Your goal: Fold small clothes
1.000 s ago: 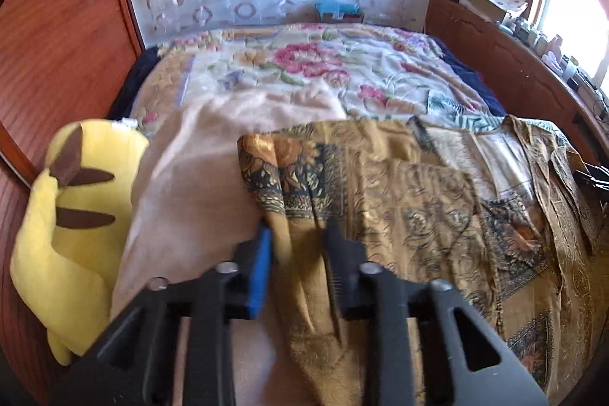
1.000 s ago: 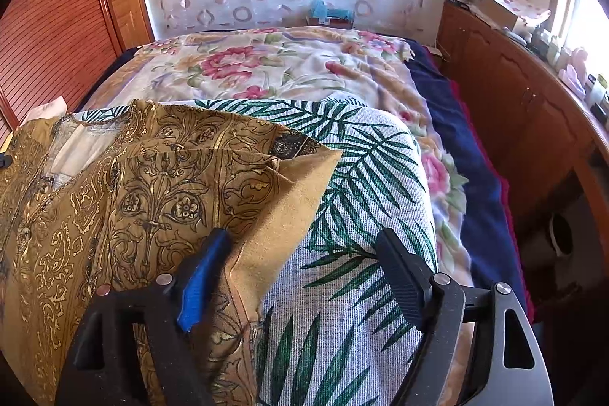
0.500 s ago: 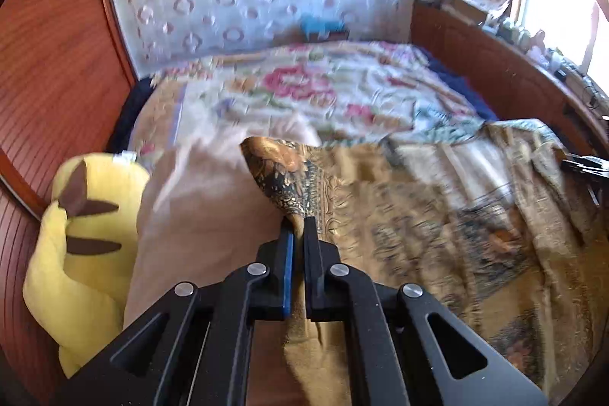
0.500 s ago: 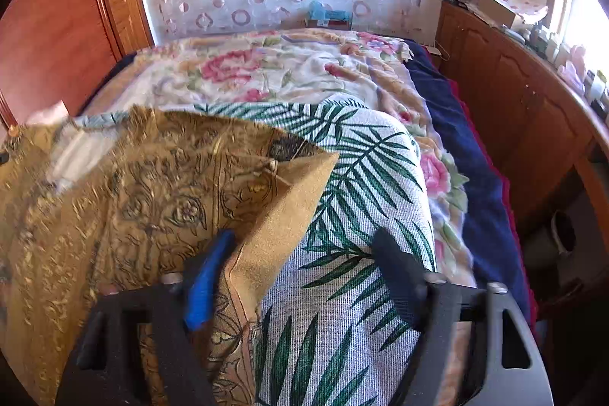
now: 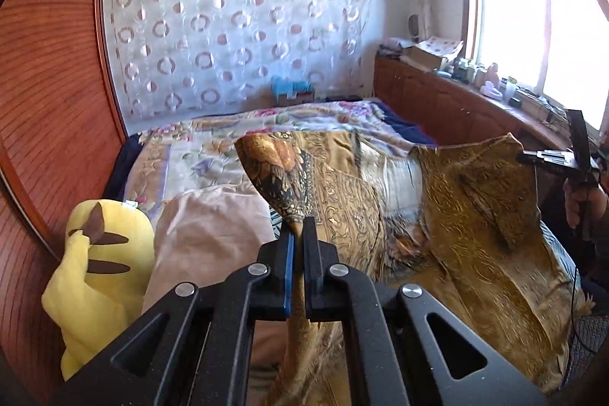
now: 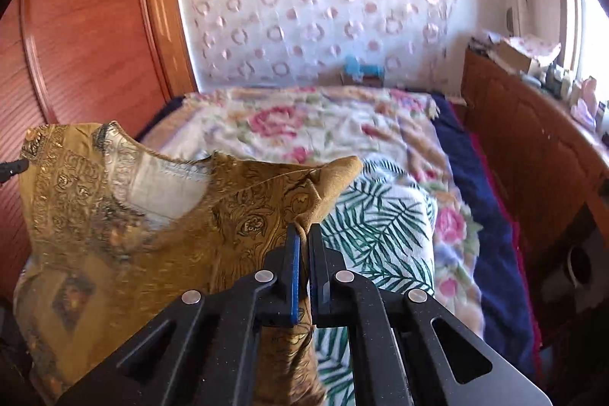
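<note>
both tools (image 5: 298, 227) (image 6: 303, 234) on garment (image 5: 475, 215) edges

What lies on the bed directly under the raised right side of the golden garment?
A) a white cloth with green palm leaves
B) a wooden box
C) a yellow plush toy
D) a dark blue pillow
A: in the right wrist view, the palm-leaf cloth spreads beneath the golden garment that the right gripper pinches.

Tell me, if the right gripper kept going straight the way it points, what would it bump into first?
Probably the palm-leaf towel on the bed, just past the gold garment that the right gripper is pinching. Depth is hard to judge through this lens.
</note>
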Action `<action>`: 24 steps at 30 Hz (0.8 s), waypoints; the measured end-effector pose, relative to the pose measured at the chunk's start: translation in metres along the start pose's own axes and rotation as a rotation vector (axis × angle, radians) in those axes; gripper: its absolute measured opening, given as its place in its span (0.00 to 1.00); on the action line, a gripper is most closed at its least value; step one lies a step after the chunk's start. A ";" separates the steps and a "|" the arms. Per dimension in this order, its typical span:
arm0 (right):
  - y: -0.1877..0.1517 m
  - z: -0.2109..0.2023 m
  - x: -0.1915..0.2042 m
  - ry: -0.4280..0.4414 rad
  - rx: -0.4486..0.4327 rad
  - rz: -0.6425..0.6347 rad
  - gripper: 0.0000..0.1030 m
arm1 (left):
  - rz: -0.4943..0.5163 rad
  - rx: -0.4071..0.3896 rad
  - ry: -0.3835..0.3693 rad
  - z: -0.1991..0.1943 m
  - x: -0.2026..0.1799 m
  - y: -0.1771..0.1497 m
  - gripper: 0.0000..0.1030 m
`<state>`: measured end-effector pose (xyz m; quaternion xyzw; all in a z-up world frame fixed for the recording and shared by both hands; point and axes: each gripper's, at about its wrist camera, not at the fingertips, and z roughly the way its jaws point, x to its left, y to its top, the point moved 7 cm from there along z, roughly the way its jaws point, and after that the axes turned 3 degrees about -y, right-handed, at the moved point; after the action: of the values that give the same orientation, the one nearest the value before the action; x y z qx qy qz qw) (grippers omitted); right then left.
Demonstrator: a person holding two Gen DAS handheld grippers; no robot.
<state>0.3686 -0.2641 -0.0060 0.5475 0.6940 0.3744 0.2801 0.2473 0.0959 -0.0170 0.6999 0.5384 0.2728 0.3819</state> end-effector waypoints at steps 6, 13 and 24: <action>-0.012 -0.059 0.015 0.007 -0.060 -0.028 0.03 | 0.018 -0.029 0.000 -0.040 -0.007 -0.016 0.04; -0.046 -0.100 0.028 0.019 -0.090 -0.042 0.03 | 0.022 -0.043 0.000 -0.070 -0.014 -0.040 0.05; -0.090 -0.151 0.037 0.066 -0.082 -0.053 0.03 | -0.028 -0.101 0.025 -0.133 -0.022 -0.089 0.05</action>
<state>0.1896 -0.2716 0.0057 0.5046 0.7010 0.4128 0.2891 0.0873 0.1184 -0.0153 0.6688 0.5381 0.3031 0.4138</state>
